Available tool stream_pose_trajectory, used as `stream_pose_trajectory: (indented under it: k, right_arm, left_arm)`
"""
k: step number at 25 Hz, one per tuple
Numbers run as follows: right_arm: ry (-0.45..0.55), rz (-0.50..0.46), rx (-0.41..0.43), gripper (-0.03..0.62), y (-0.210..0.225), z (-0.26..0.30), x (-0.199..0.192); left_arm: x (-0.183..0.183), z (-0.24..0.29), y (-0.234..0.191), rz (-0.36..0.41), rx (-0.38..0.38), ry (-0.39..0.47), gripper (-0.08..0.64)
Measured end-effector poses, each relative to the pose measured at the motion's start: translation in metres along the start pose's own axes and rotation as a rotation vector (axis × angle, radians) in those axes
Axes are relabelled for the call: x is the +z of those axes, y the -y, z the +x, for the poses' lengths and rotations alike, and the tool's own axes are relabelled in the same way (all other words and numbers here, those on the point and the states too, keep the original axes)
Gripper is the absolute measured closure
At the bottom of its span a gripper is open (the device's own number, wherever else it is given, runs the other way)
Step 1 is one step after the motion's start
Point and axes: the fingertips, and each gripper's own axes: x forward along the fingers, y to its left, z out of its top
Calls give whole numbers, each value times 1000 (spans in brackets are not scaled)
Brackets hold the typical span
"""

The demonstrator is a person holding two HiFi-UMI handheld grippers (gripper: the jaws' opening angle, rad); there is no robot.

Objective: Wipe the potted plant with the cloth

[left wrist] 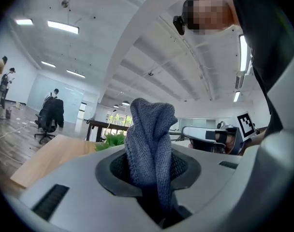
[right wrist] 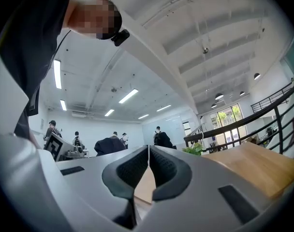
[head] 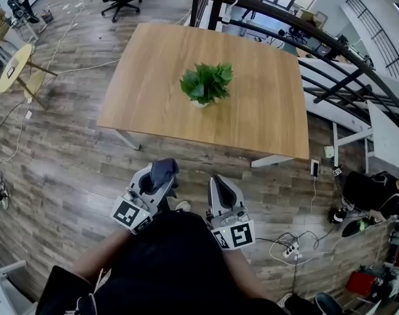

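Left hand-held gripper: clenched on a grey-blue cloth. The pads pinch its lower part and the rest stands up in a loose fold above the jaws.
Right hand-held gripper: closed on nothing, its two pads meeting along a thin seam, held level beside the left one.
Where both are held: low and close to the person's body, over the wooden floor, short of the worktop's near edge.
Potted plant: stands upright near the middle of the worktop, a bushy clump of green leaves over a small pale pot, with nothing else near it.
Direction from the cloth: ahead of the left hand-held gripper and a little to its right in the head view, well apart, with a strip of floor and the front half of the worktop between.
Aim: the left hand-held gripper angles inward, so in its own view the leaves show just left of the cloth. In the right gripper view they sit right of the jaws.
Long axis: none to speak of. The foliage is rounded, so the cloth could likely approach from any side.
Nearer side: both are about equally far. The right one lines up more directly, but the left one carries the cloth.
Step in hand, as I judge it: approach not yet made, and no wiping has begun.
What the move calls for: stepping or reaching forward and bringing the cloth's free fold onto the leaves.
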Motion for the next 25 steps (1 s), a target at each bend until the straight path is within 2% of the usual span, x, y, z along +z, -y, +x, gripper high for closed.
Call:
stream_pose_trajectory:
  k: [7,10,16,22,25]
  right_arm:
    - [-39,14,-5,572,16,9,-21]
    - [-53,-3,-20,572,31,21,-26]
    - [-86,-53,-41,572,76,57,-38]
    - [-179,-96,-59,572,125,95,-76]
    - [-260,-92,-108,572,153,111,-98]
  left_arm:
    - [-23,14,-29,-18,23,-71,425]
    - [-45,35,-50,-29,0,-117,425]
    - [-75,88,-104,-59,4,-180,425]
    - [-97,131,-139,-30,-23,-178,425]
    - [-105,144,-165,-46,-3,-190,425]
